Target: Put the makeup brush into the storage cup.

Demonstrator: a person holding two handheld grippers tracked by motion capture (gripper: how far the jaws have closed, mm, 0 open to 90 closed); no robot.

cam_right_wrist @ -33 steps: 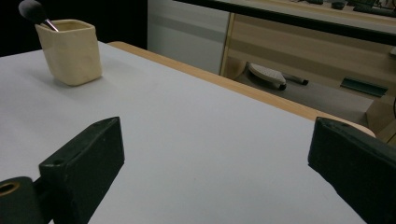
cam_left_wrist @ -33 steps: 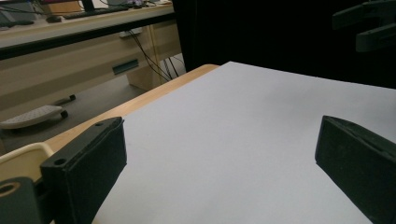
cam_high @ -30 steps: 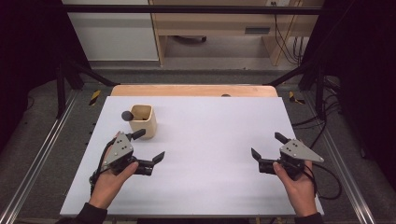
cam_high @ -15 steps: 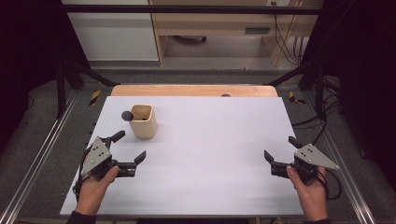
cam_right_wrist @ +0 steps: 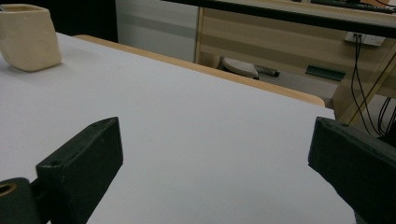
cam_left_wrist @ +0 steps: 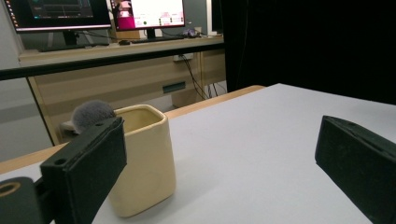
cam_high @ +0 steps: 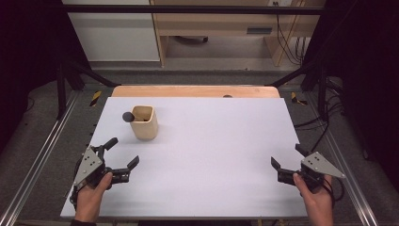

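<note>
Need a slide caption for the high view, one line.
Two hand-held grippers, left and right, open over a white table; cream square ceramic cup at left rear.

My table [cam_high: 211, 155] top is matt white with a bare wood edge. Cup [cam_left_wrist: 144, 163] looks glazed cream ceramic; ball [cam_left_wrist: 91, 113] fuzzy grey.

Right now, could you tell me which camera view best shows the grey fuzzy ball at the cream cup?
The high view: the grey fuzzy ball sits at the cream cup's left rim. The left gripper view shows it closer, partly behind a jaw. The right gripper view shows the cup alone.
</note>
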